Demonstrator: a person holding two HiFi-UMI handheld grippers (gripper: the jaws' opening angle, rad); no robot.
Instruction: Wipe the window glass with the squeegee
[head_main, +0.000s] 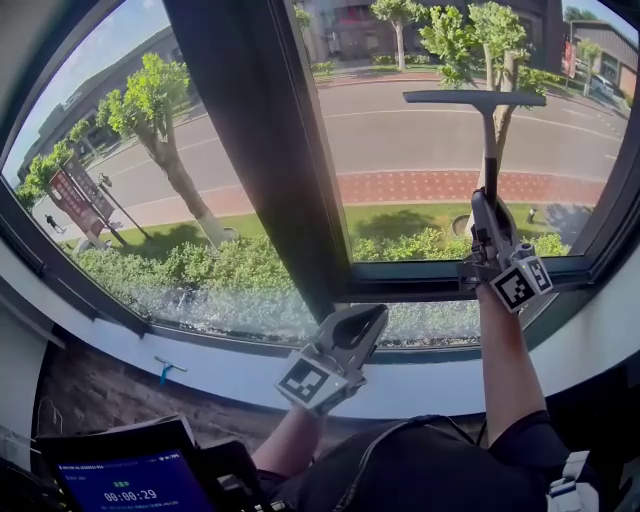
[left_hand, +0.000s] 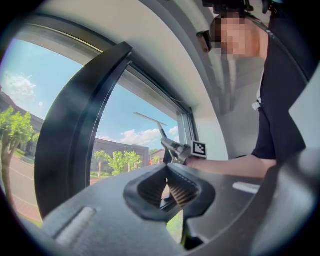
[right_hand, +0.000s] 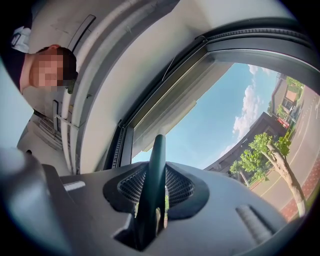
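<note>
**Squeegee held high on right pane**

Nearest, a tablet (head_main: 128, 478) shows at the lower left. The left gripper (head_main: 352, 335) sits over the sill (head_main: 200, 365) with its jaws together and nothing between them. The right gripper (head_main: 488, 225) is raised before the right pane's lower frame, jaws clamped on the squeegee (head_main: 489, 140) handle. The handle stands upright, with the blade level, high on the glass (head_main: 400, 130). Contact with the glass cannot be confirmed.

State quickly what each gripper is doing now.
left gripper: jaws shut, holding nothing.
right gripper: jaws shut on the squeegee handle.
</note>
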